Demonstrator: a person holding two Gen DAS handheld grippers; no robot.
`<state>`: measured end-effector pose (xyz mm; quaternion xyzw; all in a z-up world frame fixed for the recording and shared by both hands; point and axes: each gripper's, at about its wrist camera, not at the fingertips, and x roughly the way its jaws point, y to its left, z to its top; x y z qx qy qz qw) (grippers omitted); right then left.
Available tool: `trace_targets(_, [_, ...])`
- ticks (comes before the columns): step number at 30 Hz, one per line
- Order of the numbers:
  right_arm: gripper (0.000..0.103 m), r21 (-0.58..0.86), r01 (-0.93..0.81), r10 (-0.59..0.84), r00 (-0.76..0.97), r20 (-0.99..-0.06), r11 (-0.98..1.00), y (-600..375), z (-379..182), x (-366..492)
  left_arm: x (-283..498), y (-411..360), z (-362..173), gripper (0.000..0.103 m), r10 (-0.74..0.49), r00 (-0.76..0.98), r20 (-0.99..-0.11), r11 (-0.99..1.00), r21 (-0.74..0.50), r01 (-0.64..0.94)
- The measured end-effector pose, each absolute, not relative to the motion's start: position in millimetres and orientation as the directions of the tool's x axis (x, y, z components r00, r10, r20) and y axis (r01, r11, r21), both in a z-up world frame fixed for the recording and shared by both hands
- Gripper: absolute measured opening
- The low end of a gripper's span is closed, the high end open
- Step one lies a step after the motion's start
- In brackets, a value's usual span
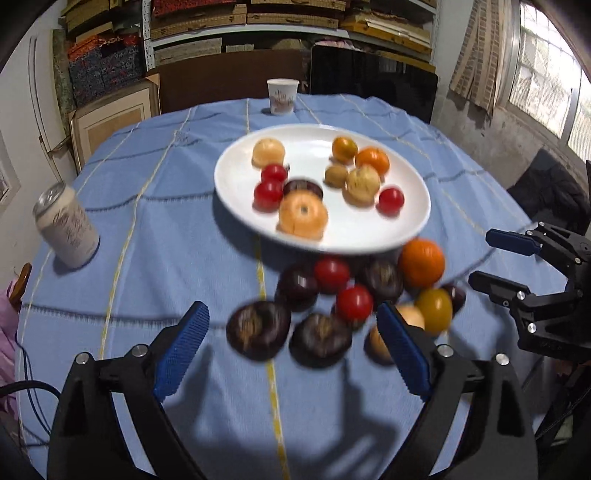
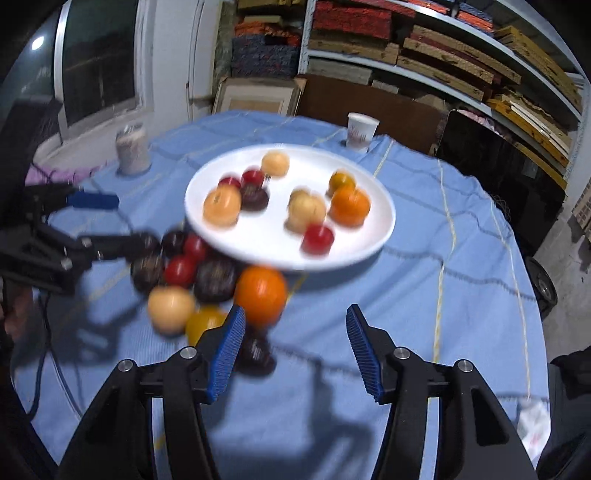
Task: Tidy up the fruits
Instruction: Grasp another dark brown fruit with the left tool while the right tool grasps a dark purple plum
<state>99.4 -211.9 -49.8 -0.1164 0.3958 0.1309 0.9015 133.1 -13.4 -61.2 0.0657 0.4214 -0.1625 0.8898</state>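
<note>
The left gripper (image 1: 291,328) stands wide apart and released, its ribbed blue pads (image 1: 181,350) on matte black fingers holding nothing. It hangs over a loose pile of fruit on the surface (image 1: 155,229), which is draped in a woven blue cloth crossed by pale yellow and dark stitched lines. Between and just ahead of its fingers lie round, dark purple mangosteens (image 1: 258,328), glossy red tomatoes (image 1: 354,302), a smooth yellow fruit (image 1: 435,309) and a pale peach-coloured one half hidden behind the right-hand pad.

The right gripper (image 2: 295,332) is also released, with only cloth between its ribbed blue pads. Just beside its left pad sits a large, round orange (image 2: 260,295) at the near rim of the plate, with a dark mangosteen (image 2: 256,354) below it.

Beyond the pile lies a smooth, white, oval plate (image 1: 413,221) bearing more fruit: pale rounded ones, tomatoes, a mangosteen, a small orange and a brownish fruit. Farther off, a white paper cup (image 1: 282,96) stands upright at the far edge, and a pale cylindrical drinks can (image 1: 67,230) stands well to the left. Shelves of stacked flat boxes (image 1: 295,18) fill the back wall. Both views are motion-blurred.
</note>
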Motion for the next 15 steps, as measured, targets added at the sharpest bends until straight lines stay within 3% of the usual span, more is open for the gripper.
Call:
trace_targets(3, [0.047,-0.098,-0.341,0.146,0.622,-0.769,0.935,-207,-68,86,118,-11,-74,0.090,-0.219,0.585,-0.781,0.940,-0.007,0.342])
trace_targets(15, [0.047,-0.127,-0.320,0.097,0.600,-0.794,0.939,-185,-85,107,118,-12,-91,0.090,-0.158,0.563,-0.811,0.948,0.035,0.317])
